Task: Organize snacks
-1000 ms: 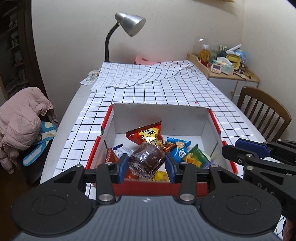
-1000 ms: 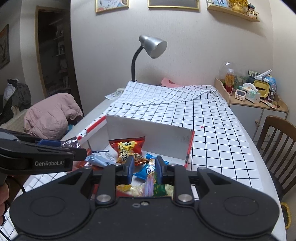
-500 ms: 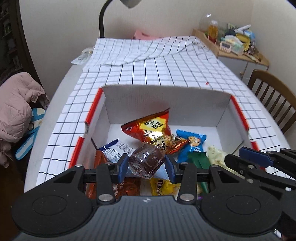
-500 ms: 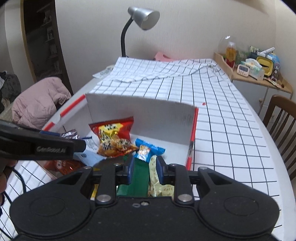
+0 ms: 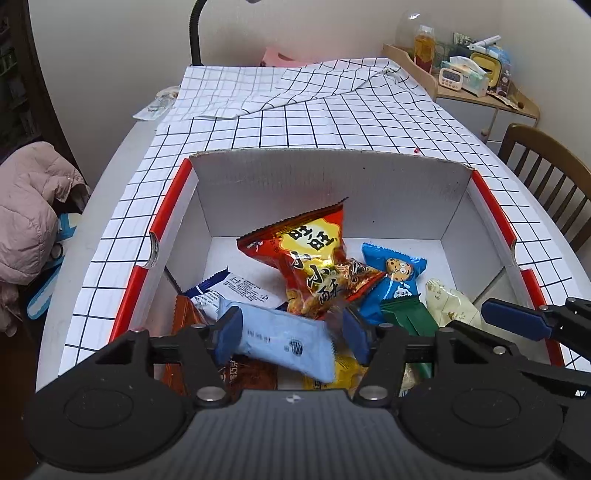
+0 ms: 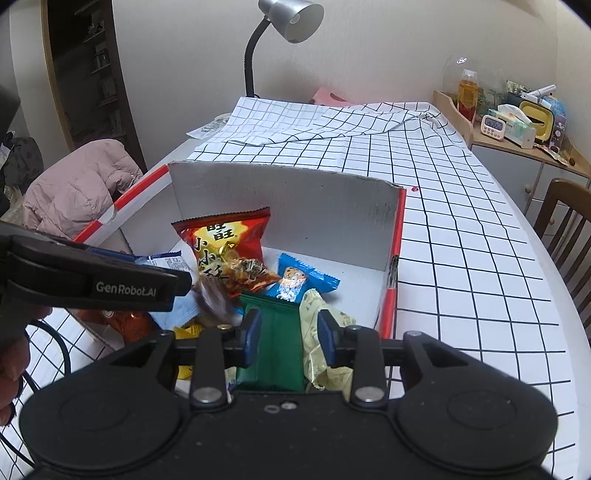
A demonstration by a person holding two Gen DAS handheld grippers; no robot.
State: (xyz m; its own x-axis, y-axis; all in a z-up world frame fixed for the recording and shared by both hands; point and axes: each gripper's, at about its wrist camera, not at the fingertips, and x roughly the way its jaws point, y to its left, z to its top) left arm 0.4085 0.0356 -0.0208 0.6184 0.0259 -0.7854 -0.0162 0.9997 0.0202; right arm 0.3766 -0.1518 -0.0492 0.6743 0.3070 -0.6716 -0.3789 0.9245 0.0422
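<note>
A white cardboard box with red edges point(image 5: 325, 192) sits on the checked tablecloth and holds several snack packets: a red bag point(image 5: 314, 258), a blue cookie packet point(image 5: 395, 280), a green packet point(image 5: 406, 317), a cream packet point(image 5: 448, 306) and a light blue packet point(image 5: 284, 339). My left gripper point(image 5: 291, 332) is open above the light blue packet. A brown wrapped snack point(image 6: 212, 299) shows blurred below it in the right wrist view. My right gripper point(image 6: 290, 334) is open over the green packet point(image 6: 273, 347) and cream packet point(image 6: 317, 332), low in the box's near right corner.
A desk lamp point(image 6: 288, 22) stands at the table's far end. A wooden chair point(image 5: 550, 173) stands on the right, a shelf with bottles and a clock point(image 5: 461, 74) behind it. A pink jacket point(image 5: 29, 206) lies left of the table.
My left gripper has opened and the brown snack has dropped out of it into the box. My right gripper has opened wider and let go of its packets. Both grippers moved forward and down.
</note>
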